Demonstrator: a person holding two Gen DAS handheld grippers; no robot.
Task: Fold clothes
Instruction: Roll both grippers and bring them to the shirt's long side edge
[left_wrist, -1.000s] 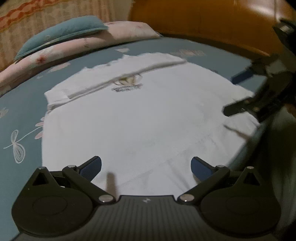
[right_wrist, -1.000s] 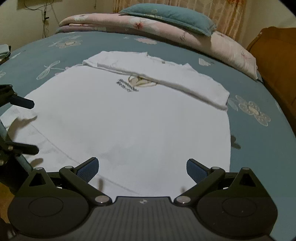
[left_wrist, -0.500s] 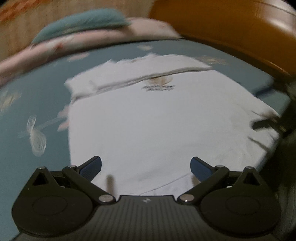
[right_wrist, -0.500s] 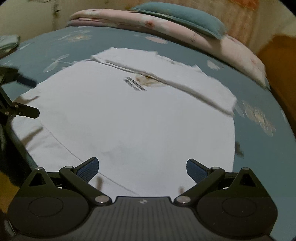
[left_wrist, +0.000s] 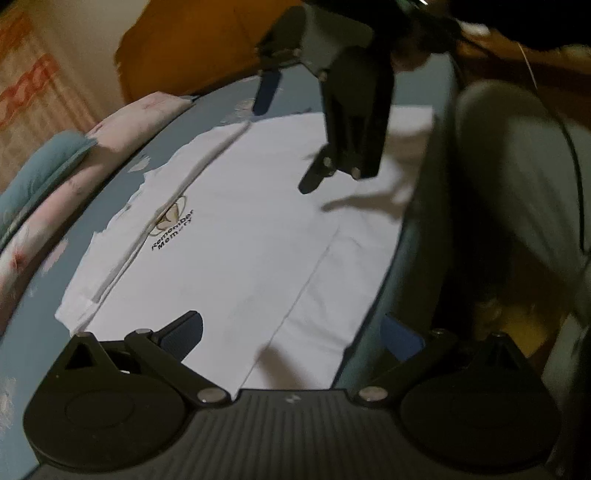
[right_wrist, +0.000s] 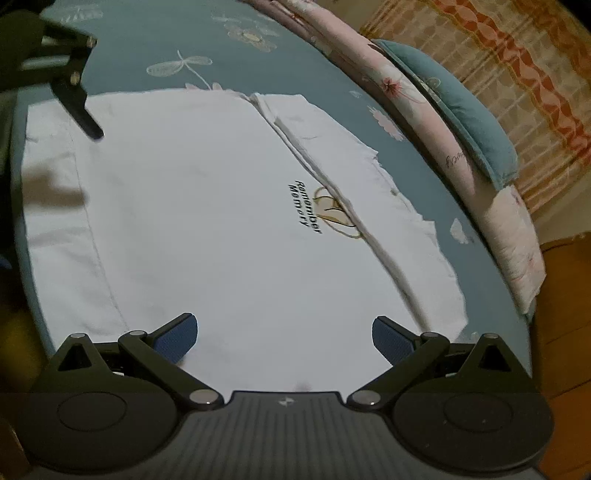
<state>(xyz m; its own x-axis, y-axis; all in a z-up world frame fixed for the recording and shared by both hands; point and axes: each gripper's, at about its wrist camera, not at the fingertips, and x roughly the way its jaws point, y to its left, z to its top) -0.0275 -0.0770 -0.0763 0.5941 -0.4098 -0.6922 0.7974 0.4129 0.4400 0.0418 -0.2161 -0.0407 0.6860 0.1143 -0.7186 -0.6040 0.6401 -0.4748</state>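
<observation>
Left wrist view: the white T-shirt (left_wrist: 258, 229) is lying flat on the blue bedsheet (left_wrist: 48, 332), its folded-over collar end to the far left and its hem running along the bed edge at right. The left gripper (left_wrist: 291, 334) is hovering with fingers spread wide and empty at the near hem corner; the right gripper (left_wrist: 295, 140) is hanging over the far hem end, also parted and empty. Right wrist view: the T-shirt (right_wrist: 207, 229) is stretching ahead and leftward, printed chest right of centre, folded sleeves (right_wrist: 332, 147) beyond it. The right gripper (right_wrist: 284, 338) is sitting wide open over cloth; the left gripper (right_wrist: 79, 107) is waiting at the far-left hem, holding nothing. Hem-to-collar axis is running crosswise between both grippers, each nearest its own hem corner.
</observation>
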